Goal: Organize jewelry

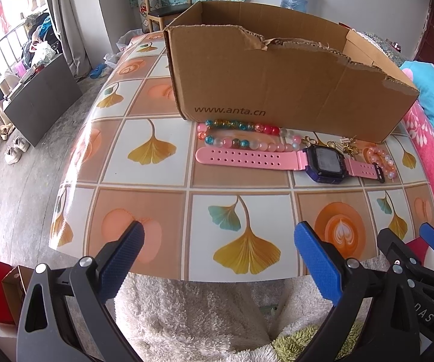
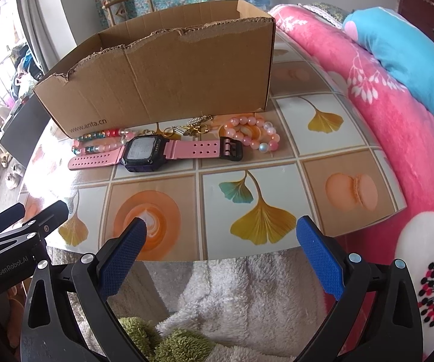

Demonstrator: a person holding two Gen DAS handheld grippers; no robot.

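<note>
Ginkgo-leaf tiles cover the worktop (image 1: 144, 150) in front of you, with a pink blanket (image 2: 397, 120) along its right edge.

Nearest you, both claws hover just off the near edge, over your fluffy white lap. Your left claw (image 1: 218, 256) has its blue pads spread wide with nothing between them; your right claw (image 2: 220, 253) is likewise wide apart and empty. Held back and level like this, each one looks ready to reach in, so I judge no piece is picked yet.

Further in, the jewelry lies in a row across the worktop's middle. The pink-strapped watch (image 2: 144, 152) lies flat, strap stretched out, closest to you. Just behind its long strap end sits the multicoloured bead bracelet (image 1: 235, 135); by its buckle end rests the pink bead bracelet (image 2: 253, 134); between them, small gold trinkets (image 2: 191, 128) cluster.

Farthest, the open cardboard box (image 1: 277, 84) stands right behind the row, touching or nearly touching the beads. Its torn top edge is low, likely so you can drop each piece in easily.
</note>
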